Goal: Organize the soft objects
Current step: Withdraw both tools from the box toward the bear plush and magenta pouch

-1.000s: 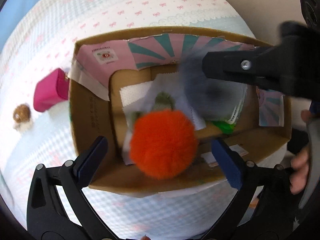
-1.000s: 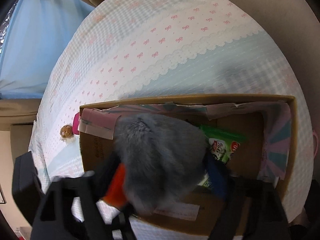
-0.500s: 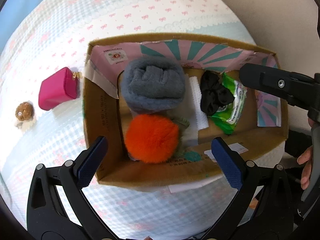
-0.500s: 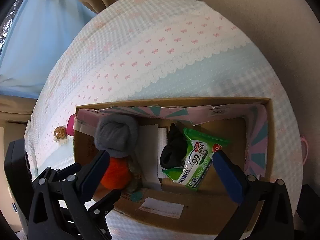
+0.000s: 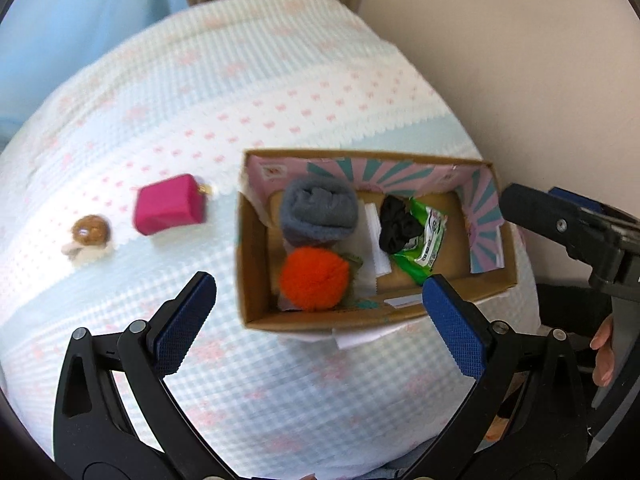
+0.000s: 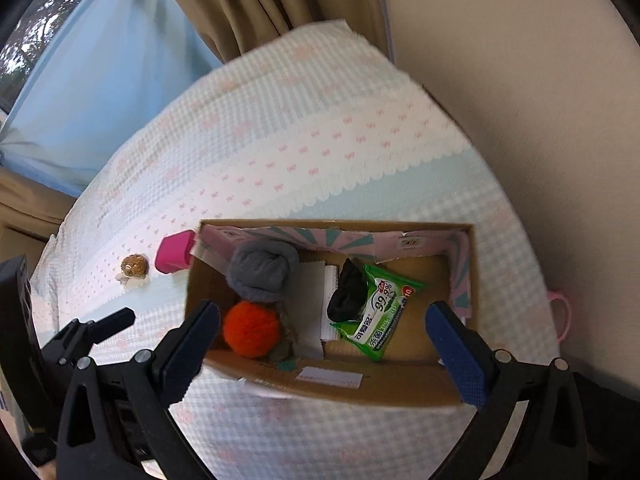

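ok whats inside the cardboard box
Inside the cardboard box: a grey rolled cloth, orange pompom, black fabric, green wipes pack and white sheets. Anything under them is hidden.

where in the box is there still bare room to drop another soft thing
The right end of the cardboard box is bare, between the green wipes pack and the right wall. The left end is crowded: grey roll, orange pompom, then black fabric mid-box.
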`<state>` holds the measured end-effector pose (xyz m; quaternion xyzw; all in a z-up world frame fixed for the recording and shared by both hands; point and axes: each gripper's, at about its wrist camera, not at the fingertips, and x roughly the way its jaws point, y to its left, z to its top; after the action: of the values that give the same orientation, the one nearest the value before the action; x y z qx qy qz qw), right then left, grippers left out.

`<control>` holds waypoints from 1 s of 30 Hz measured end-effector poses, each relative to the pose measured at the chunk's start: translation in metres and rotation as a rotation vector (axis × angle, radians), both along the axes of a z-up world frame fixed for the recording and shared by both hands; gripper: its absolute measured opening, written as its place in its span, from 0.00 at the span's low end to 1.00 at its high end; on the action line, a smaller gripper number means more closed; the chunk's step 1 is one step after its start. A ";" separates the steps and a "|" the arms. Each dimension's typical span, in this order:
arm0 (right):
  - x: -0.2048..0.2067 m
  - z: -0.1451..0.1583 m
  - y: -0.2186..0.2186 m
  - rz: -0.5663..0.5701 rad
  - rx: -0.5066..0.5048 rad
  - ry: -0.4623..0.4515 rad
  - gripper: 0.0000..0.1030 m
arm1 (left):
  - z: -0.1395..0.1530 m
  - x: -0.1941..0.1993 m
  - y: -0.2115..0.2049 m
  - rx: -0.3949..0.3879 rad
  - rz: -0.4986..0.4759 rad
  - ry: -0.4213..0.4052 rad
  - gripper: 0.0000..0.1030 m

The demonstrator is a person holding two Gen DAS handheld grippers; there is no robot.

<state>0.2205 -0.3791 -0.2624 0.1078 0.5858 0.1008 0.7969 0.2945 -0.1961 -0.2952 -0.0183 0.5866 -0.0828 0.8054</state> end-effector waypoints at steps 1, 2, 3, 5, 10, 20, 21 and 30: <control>-0.005 0.009 0.002 0.000 -0.012 -0.015 1.00 | 0.012 -0.006 0.008 -0.001 0.006 -0.021 1.00; -0.012 0.019 0.006 0.007 -0.031 -0.031 1.00 | 0.021 -0.011 0.014 -0.001 0.008 -0.038 1.00; -0.017 0.027 0.010 0.015 -0.041 -0.046 1.00 | 0.029 -0.017 0.021 -0.001 0.009 -0.058 1.00; -0.029 0.046 0.021 0.026 -0.053 -0.084 1.00 | 0.043 -0.027 0.032 0.001 0.012 -0.092 1.00; -0.058 0.083 0.050 0.021 -0.068 -0.161 1.00 | 0.082 -0.061 0.076 0.012 0.018 -0.162 1.00; -0.113 0.127 0.126 0.000 -0.066 -0.235 1.00 | 0.123 -0.120 0.170 0.006 0.027 -0.237 1.00; -0.117 0.128 0.133 -0.005 -0.066 -0.235 1.00 | 0.125 -0.126 0.183 0.004 0.029 -0.242 1.00; -0.139 0.134 0.197 -0.021 -0.053 -0.250 1.00 | 0.121 -0.143 0.262 0.011 0.002 -0.253 1.00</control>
<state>0.0817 -0.1822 -0.1288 0.0792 0.4834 0.0897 0.8672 0.1513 0.0655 -0.1739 -0.0037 0.4807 -0.0804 0.8732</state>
